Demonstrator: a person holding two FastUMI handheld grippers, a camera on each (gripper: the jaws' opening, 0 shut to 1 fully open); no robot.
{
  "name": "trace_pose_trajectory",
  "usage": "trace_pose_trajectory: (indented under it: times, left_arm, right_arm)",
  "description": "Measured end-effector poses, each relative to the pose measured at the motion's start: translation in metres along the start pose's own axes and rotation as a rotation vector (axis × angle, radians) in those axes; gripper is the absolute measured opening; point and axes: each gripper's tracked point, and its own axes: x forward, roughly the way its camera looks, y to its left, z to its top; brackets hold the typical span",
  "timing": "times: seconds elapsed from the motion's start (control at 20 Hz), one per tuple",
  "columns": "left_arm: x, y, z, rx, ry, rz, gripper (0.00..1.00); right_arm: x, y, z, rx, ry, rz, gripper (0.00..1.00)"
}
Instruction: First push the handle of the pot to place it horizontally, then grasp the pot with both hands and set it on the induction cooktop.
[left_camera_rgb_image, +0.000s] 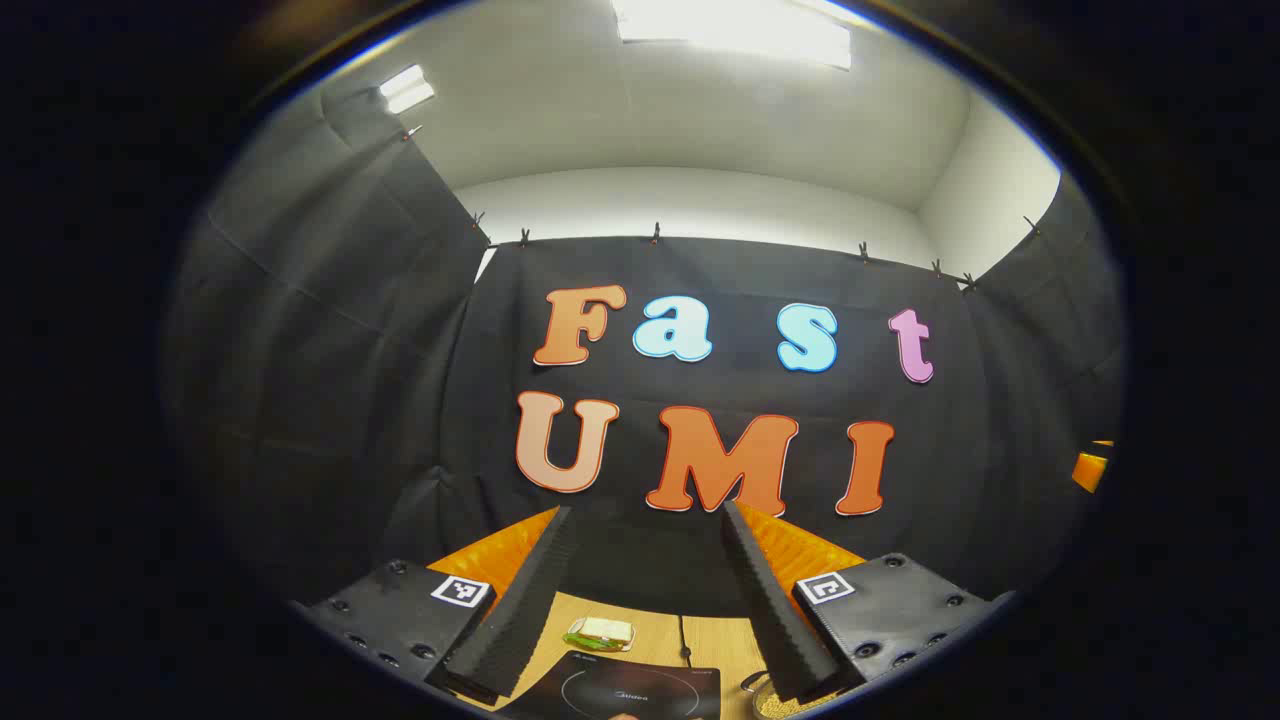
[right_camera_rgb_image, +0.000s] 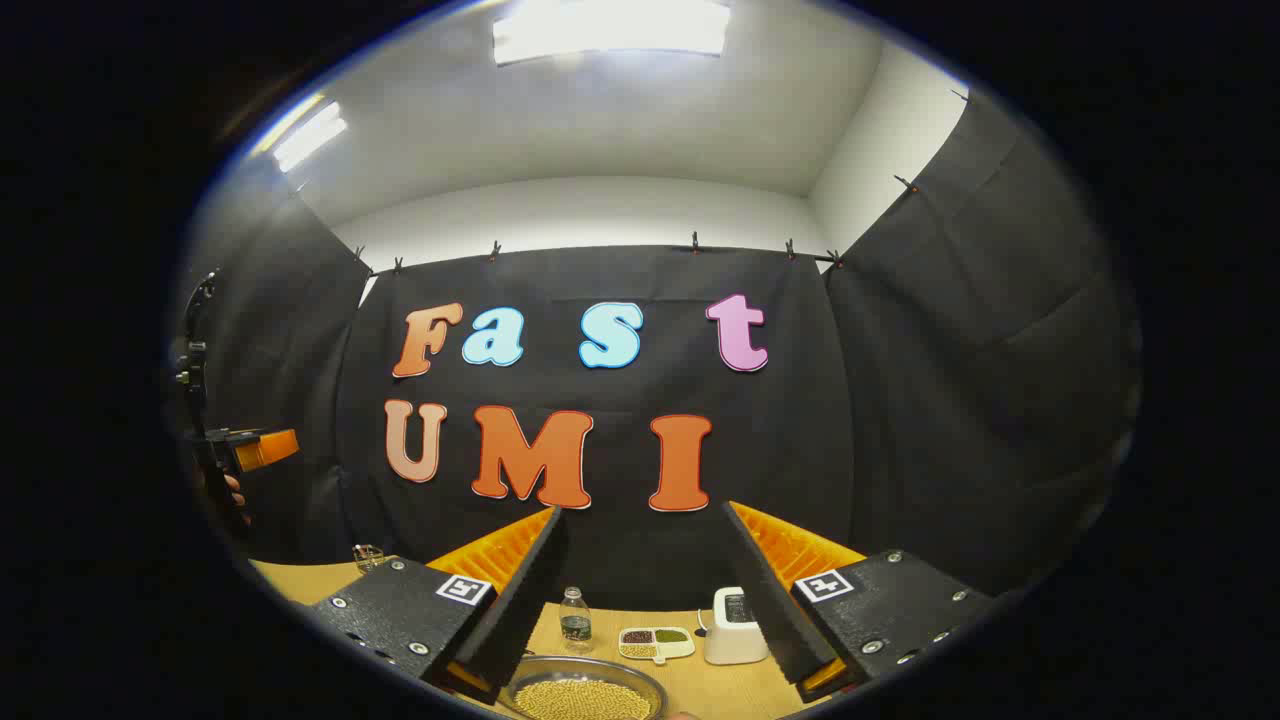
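The pot (right_camera_rgb_image: 585, 695), a metal one filled with yellowish beans, lies at the bottom edge of the right gripper view, just below and between the fingers of my right gripper (right_camera_rgb_image: 642, 510), which is open and raised above it. Its handle is out of sight. In the left gripper view the black induction cooktop (left_camera_rgb_image: 625, 690) lies low between the fingers of my left gripper (left_camera_rgb_image: 646, 510), also open and held high. A sliver of the pot's rim (left_camera_rgb_image: 765, 700) sits to the cooktop's right.
On the wooden table (right_camera_rgb_image: 690, 690) behind the pot stand a small bottle (right_camera_rgb_image: 574, 615), a divided dish of grains (right_camera_rgb_image: 655, 643) and a white appliance (right_camera_rgb_image: 733, 625). A green-and-white packet (left_camera_rgb_image: 600, 633) lies behind the cooktop. A glass (right_camera_rgb_image: 368, 555) stands far left.
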Motion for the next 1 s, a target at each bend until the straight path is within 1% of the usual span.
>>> trace_pose_trajectory:
  times: [0.1,0.2,0.25,0.3,0.35,0.75,0.8,0.85,1.0]
  left_arm:
    - [0.000,-0.007,0.000,-0.013,-0.001,-0.023,0.98]
    - [-0.001,-0.025,0.003,-0.060,-0.016,-0.089,0.99]
    - [-0.002,-0.027,0.000,-0.065,-0.011,-0.107,0.99]
    - [0.000,-0.026,-0.001,-0.056,-0.011,-0.107,0.95]
    - [0.001,-0.025,0.001,-0.048,-0.014,-0.103,0.98]
    - [0.006,-0.019,0.016,0.001,-0.037,-0.064,0.98]
    - [0.006,-0.017,0.019,0.002,-0.043,-0.057,0.98]
    - [0.006,-0.015,0.020,0.000,-0.050,-0.051,0.98]
    - [0.009,-0.012,0.017,0.000,-0.046,-0.041,0.98]
  right_arm:
    - [-0.001,0.003,0.000,-0.004,0.000,0.004,0.95]
    - [-0.002,0.005,-0.001,-0.007,0.002,0.015,0.95]
    - [-0.001,0.006,-0.001,-0.010,0.003,0.017,0.95]
    - [0.000,0.006,-0.001,-0.012,0.004,0.016,0.95]
    - [0.000,0.005,-0.001,-0.013,0.004,0.015,0.95]
    - [0.004,0.013,0.014,0.008,-0.013,0.046,0.95]
    - [0.005,0.014,0.017,0.005,-0.022,0.047,0.97]
    - [0.005,0.014,0.019,0.002,-0.030,0.046,0.95]
    - [0.004,0.015,0.020,-0.011,-0.042,0.044,0.95]
